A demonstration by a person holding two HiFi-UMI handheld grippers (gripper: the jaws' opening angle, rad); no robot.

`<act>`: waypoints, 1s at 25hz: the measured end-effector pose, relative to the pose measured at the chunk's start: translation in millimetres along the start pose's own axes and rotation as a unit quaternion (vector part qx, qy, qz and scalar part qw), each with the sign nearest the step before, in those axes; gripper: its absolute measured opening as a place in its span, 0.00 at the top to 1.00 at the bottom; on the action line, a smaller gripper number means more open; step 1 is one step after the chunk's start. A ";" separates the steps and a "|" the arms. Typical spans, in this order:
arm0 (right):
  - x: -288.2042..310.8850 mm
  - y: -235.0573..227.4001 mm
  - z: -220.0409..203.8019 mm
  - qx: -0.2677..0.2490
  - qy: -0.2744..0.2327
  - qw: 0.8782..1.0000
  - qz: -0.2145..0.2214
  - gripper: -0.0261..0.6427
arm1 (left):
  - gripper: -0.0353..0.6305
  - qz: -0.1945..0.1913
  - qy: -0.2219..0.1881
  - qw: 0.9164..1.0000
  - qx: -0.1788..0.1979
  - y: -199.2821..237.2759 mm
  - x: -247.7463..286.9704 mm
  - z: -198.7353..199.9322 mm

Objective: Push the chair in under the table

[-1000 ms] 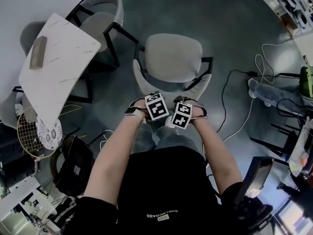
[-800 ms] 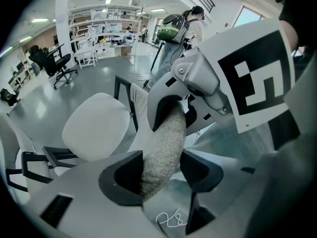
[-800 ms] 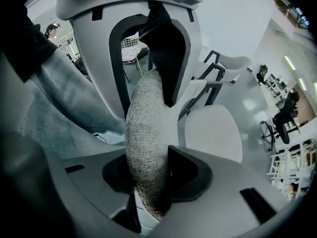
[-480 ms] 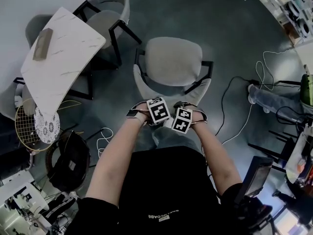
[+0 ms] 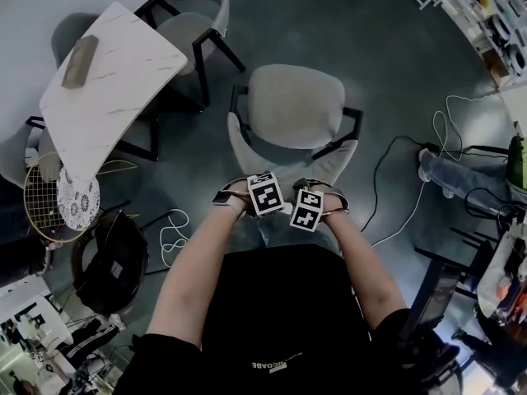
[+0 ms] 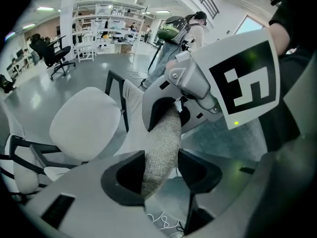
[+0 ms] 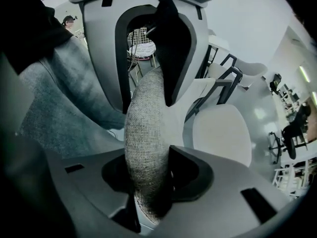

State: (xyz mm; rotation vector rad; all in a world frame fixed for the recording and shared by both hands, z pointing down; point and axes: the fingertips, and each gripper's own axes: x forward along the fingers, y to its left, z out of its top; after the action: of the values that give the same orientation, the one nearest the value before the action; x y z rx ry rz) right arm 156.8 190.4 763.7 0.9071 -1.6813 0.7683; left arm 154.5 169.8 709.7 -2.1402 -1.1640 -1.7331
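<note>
A light grey upholstered chair with black legs stands on the floor, right of the white marble table. Both grippers reach down onto its curved back. My left gripper straddles the fabric edge of the chair back; its jaws are closing, with a sliver of gap still on one side. My right gripper is shut on the same chair back, pads pressed into the fabric. In the left gripper view the right gripper sits just ahead along the rim.
A second grey chair is tucked at the table's far side. A tan box lies on the tabletop. A wire basket stool and a black bag stand at the left. Cables trail on the floor at the right.
The chair, with both grippers on its back, has slid a little across the floor toward the table. The left jaws have narrowed slightly.
</note>
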 end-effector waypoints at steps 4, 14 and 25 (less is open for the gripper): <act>-1.2 4.8 9.5 0.002 -0.007 1.000 0.014 0.75 | 0.63 -0.005 0.006 1.000 0.003 -2.0 -2.1 -8.1; -17.4 6.9 43.4 0.004 -0.041 0.998 0.053 0.75 | 0.64 -0.024 -0.009 0.999 -0.032 -3.2 -29.7 -28.9; -10.5 37.7 72.4 -0.044 -0.034 0.996 0.076 0.75 | 0.66 0.007 -0.053 0.998 -0.043 -21.1 -40.7 -60.8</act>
State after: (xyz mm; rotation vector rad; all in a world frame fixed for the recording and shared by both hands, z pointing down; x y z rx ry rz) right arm 91.6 151.2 732.2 0.7581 -1.8449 0.7642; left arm 93.2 131.4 686.0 -2.3112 -1.1154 -1.7123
